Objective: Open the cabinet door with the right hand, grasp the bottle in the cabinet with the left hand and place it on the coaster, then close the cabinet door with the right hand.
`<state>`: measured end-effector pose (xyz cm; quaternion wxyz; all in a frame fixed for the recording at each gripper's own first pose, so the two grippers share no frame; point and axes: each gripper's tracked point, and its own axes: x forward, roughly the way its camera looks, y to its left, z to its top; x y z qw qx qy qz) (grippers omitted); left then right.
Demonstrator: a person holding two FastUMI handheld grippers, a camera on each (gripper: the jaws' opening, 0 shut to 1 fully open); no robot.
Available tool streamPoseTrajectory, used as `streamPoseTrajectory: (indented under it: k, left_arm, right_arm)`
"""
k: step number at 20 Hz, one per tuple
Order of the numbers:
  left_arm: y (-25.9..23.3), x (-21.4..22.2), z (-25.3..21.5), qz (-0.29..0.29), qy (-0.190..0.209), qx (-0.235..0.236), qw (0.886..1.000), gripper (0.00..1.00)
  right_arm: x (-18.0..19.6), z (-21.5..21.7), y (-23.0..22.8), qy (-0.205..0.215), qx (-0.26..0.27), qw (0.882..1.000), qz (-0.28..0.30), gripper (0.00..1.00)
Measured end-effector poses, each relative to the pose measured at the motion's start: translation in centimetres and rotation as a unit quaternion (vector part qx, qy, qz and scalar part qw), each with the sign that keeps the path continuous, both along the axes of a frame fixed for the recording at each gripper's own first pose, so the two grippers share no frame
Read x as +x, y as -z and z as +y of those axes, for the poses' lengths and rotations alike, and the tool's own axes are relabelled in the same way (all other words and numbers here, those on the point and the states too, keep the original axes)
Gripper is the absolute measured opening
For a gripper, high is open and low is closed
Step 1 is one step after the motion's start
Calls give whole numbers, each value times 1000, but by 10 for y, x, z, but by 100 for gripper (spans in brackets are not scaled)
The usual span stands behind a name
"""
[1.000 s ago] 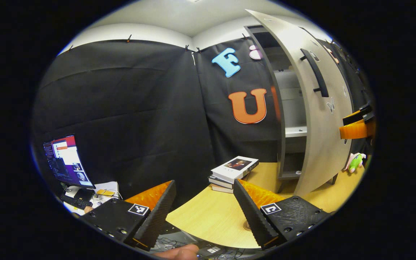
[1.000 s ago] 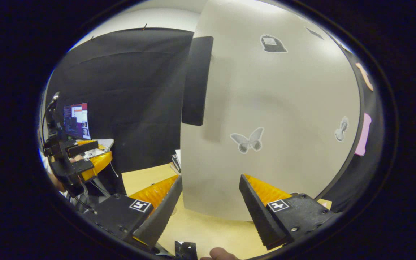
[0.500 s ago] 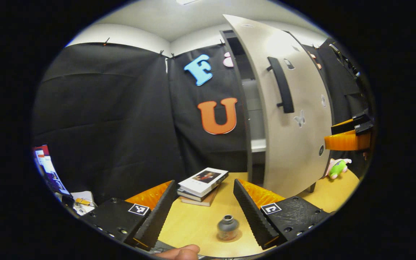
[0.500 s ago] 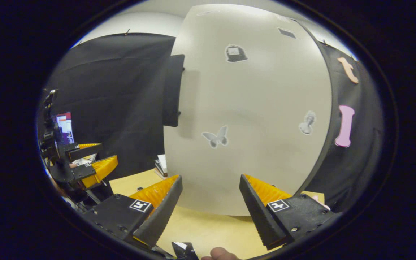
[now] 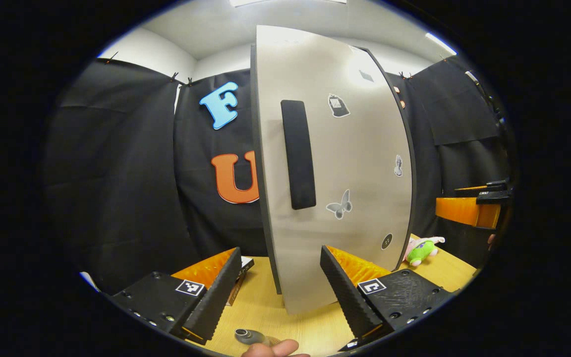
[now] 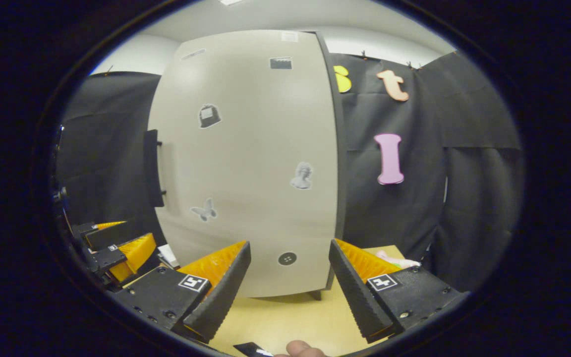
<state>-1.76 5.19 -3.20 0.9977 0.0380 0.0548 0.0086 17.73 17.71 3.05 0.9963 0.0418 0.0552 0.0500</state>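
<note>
Pale wood table (image 5: pixel 265 312) is lying under both tools. Nearest in the left gripper view, the bottle (image 5: pixel 247 335) is standing at the bottom edge, between the spread fingers of the left gripper (image 5: pixel 275 290), which is gripping nothing. The right gripper (image 6: pixel 288 285) is likewise gaping wide and empty. Beyond, the cabinet door (image 6: pixel 246 163) is standing shut or nearly so, its dark handle (image 5: pixel 298 154) untouched. A green plush toy (image 5: pixel 420 249) is lying beside the cabinet.

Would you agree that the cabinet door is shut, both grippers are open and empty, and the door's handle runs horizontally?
Not quite: the handle runs vertically down the cabinet door, as the left gripper view shows. The rest holds: the door looks shut, and the left gripper and right gripper are open and empty.
</note>
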Motion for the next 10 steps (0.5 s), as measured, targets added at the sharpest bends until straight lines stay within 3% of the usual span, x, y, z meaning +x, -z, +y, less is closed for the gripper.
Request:
streamPoseTrajectory:
  k: [3,6,10]
  left_arm:
    - [0,5,-10,4,12,-41,999,96]
    - [-11,-2,-5,-7,-2,-28,1000,96]
    - [-11,-12,-12,-10,6,-35,999,96]
  right_arm:
    - [-13,-10,-5,39,19,999,-6,100]
    - [-29,-17,2,52,19,998,-7,100]
    - [-25,-11,2,44,10,999,-16,100]
